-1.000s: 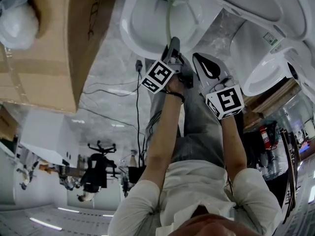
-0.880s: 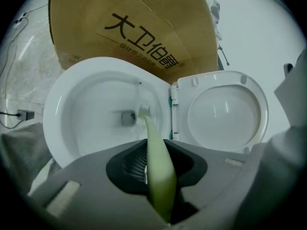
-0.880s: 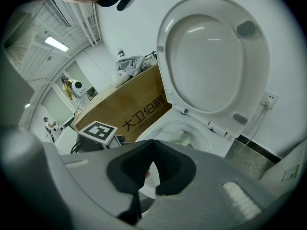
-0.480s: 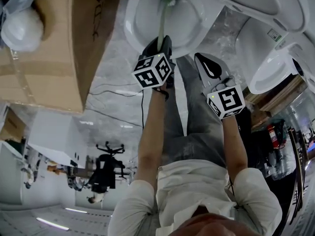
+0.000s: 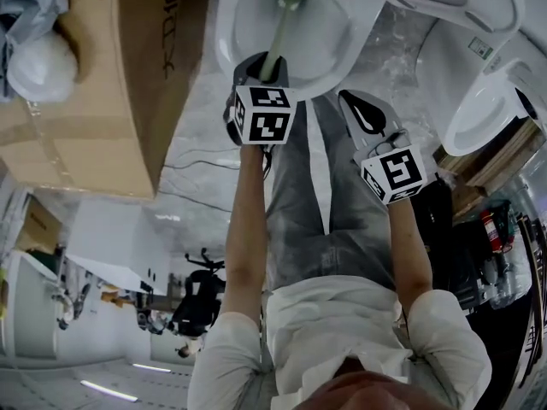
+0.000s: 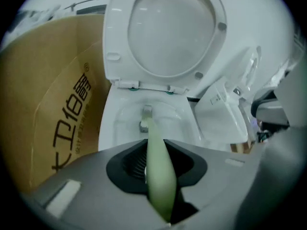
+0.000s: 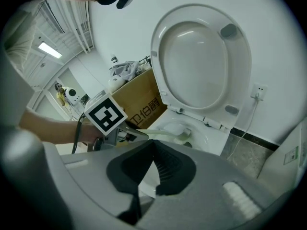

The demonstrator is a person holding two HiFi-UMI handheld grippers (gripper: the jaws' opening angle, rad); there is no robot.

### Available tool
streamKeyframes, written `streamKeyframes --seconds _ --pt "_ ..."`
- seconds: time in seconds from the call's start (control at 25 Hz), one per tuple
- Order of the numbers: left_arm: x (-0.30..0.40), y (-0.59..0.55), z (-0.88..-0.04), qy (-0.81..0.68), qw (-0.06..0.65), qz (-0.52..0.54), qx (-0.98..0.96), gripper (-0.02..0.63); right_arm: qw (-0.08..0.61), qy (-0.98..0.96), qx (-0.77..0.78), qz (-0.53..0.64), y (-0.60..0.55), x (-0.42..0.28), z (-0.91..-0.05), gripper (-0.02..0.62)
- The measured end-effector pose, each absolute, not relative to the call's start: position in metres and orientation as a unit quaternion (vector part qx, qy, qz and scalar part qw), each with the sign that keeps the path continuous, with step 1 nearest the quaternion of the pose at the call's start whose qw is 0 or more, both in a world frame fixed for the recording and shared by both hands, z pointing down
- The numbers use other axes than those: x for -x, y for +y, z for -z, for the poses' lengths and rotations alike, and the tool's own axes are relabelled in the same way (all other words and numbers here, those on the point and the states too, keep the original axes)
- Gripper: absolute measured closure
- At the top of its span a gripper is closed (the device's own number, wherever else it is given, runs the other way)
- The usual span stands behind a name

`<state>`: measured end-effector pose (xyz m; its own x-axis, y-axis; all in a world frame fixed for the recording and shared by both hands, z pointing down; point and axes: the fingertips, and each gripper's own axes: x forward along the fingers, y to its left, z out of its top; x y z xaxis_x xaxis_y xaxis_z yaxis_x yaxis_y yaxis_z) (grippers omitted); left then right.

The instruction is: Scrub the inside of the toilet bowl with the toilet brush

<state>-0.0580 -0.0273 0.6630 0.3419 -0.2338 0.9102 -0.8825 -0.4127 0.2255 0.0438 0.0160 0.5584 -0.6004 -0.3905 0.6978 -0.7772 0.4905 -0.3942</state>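
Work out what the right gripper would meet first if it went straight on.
Probably the near rim of the white ceramic toilet bowl, though the pale green brush handle crosses above that line; depth is unclear.

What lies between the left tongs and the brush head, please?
Only the brush's pale green handle, running from the left tongs into the bowl: left gripper view.

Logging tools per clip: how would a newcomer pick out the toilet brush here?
Find the open white toilet bowl beside the cardboard box. The toilet brush reaches into it from the left gripper, shut on its handle. It is the only pale green, slender thing among white porcelain.
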Motion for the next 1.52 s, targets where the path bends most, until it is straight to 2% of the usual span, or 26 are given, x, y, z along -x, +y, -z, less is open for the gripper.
streamKeyframes --seconds 0.2,0.4,0.68,0.84,1.2,1.52 --pt "0.066 -0.040 -0.661 -0.312 0.243 -0.527 -0.753 0.494 0.267 -0.816 -0.365 -0.360 0.019 -0.049 -0.560 0.592" --pt "0.073 -0.053 -0.661 -0.254 0.127 -0.585 -0.760 0.494 0.263 -0.815 -0.371 -0.360 0.021 -0.050 -0.559 0.592" --pt "0.080 -0.067 -0.661 -0.205 0.016 -0.628 -0.750 0.492 0.263 -0.813 -0.376 -0.359 0.025 -0.052 -0.559 0.592" --pt "0.092 -0.070 -0.662 -0.198 -0.006 -0.642 -0.741 0.492 0.265 -0.811 -0.379 -0.358 0.027 -0.052 -0.559 0.592" --pt "0.113 -0.058 -0.663 -0.199 -0.001 -0.662 -0.723 0.494 0.262 -0.814 -0.377 -0.356 0.031 -0.046 -0.557 0.592" --pt "0.139 -0.036 -0.666 -0.223 0.034 -0.671 -0.707 0.492 0.265 -0.819 -0.369 -0.352 0.035 -0.039 -0.559 0.592"
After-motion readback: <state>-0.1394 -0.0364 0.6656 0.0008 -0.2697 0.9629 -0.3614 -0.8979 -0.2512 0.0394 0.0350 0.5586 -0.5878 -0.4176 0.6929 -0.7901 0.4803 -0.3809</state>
